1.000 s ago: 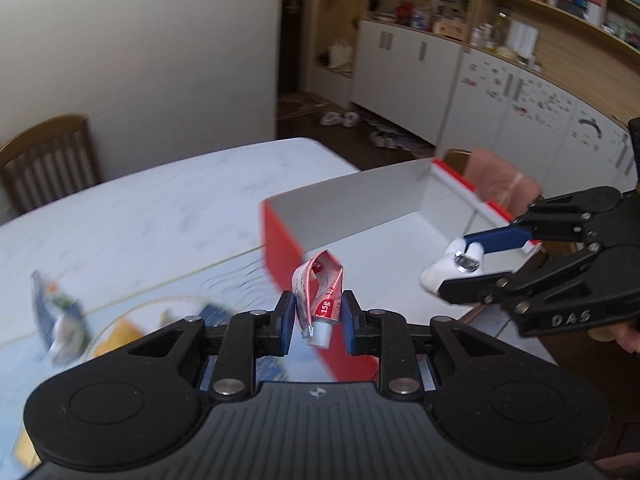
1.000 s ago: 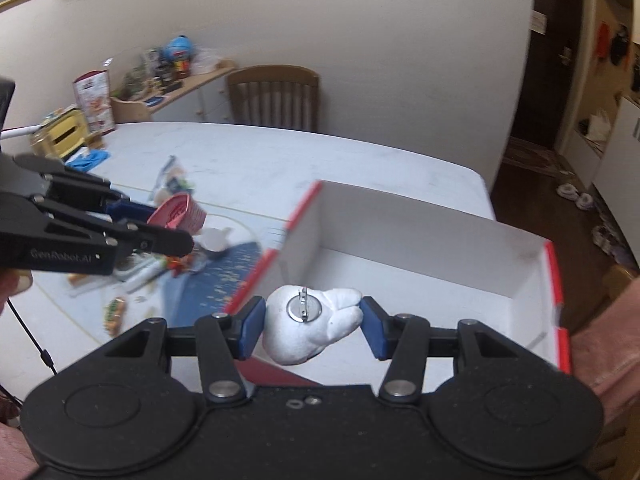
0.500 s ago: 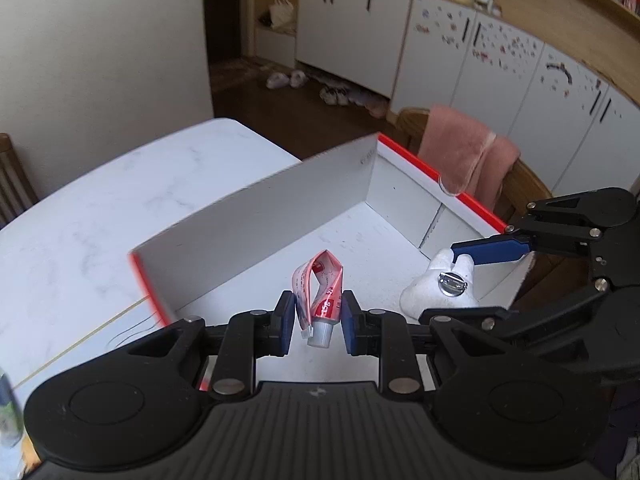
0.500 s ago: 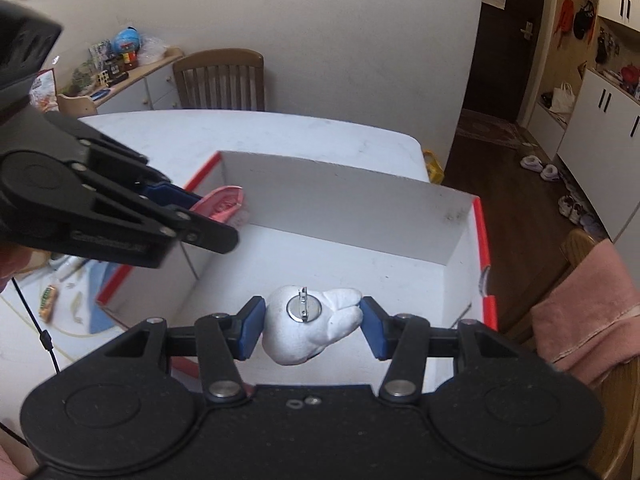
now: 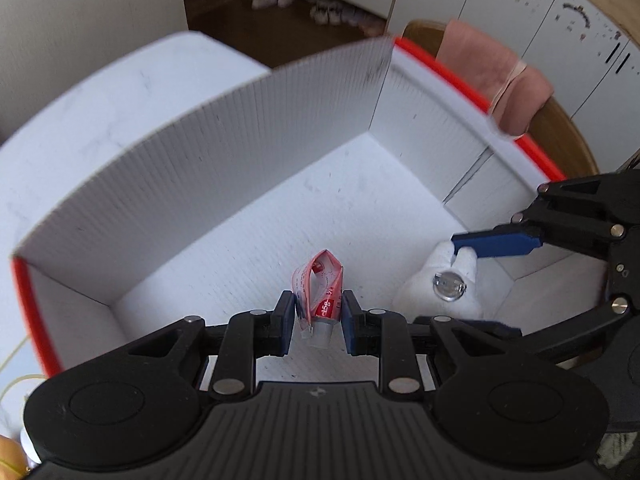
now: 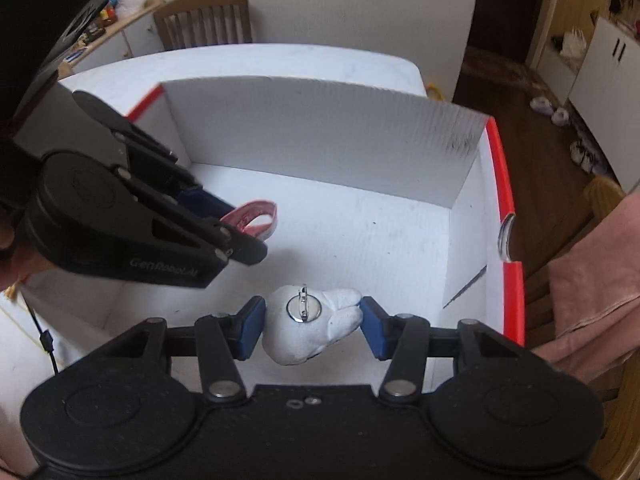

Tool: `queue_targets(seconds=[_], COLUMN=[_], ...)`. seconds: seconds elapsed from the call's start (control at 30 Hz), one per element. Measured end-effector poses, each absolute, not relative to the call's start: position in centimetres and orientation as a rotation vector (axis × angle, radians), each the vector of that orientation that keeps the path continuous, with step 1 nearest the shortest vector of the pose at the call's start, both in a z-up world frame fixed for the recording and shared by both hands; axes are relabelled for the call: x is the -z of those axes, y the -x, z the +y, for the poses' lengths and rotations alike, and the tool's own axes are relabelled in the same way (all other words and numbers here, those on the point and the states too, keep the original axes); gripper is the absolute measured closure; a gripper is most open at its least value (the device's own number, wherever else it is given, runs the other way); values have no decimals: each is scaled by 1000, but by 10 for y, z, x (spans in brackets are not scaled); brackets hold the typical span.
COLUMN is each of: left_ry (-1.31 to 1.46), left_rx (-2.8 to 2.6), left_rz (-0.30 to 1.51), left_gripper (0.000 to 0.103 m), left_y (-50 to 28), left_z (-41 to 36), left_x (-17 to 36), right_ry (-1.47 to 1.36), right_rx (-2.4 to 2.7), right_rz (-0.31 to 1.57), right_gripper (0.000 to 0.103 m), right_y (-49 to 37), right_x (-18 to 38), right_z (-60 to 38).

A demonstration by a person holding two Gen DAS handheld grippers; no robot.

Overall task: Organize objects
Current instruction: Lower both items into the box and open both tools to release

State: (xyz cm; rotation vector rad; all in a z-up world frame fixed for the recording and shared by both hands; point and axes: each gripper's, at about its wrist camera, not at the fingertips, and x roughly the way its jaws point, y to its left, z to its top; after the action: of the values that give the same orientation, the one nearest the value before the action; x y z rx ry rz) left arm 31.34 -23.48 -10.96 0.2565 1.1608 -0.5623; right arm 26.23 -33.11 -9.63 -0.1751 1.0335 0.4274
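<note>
Tongs hung over the box (image 5: 280,128): left tongs (image 5: 316,322) pinched the tube (image 5: 320,288), right tongs (image 6: 312,326) clamped the white toy (image 6: 308,332). Release came next, probably.

box (image 5: 248,128) sitting on counter (image 5: 120,92) | left tongs (image 5: 316,322) hanging over box interior, left of right tongs (image 6: 312,322) | chair (image 6: 204,20) standing behind counter

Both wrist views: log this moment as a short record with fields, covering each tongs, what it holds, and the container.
left tongs: shut on rolled toothpaste tube
right tongs: shut on white plush brooch, pin side facing the camera
container: white box with red rim, open top
position: both items held over the box interior
released: neither yet
</note>
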Motion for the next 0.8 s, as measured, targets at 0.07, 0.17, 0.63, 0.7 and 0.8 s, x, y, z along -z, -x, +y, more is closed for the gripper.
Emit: queue_targets(seconds=[0.07,0.17,0.63,0.7,0.8], left_ry=[-261,-257,-320,-317,-280], left_rx=[552,541,559,550,550], left_rz=[1191,1230,1247,1227,1216], left_gripper=[80,80,58,41,41], left_y=[-319,-327,-330,-327,-326], left_z=[-236,-238,-247,-244,-238], left_x=[116,124,133,129,119], right_ry=[166,171,223,223,225], right_rx=[-422,-409,-404,-406,-410], right_rz=[1067,1096,1103,1094,1081], right_gripper=[52,52,46,45,43], right_y=[-269,-274,-277,-277,-273], right_x=[100,106,108,106,102], right_z=[-332,-332,-326,-327,-327])
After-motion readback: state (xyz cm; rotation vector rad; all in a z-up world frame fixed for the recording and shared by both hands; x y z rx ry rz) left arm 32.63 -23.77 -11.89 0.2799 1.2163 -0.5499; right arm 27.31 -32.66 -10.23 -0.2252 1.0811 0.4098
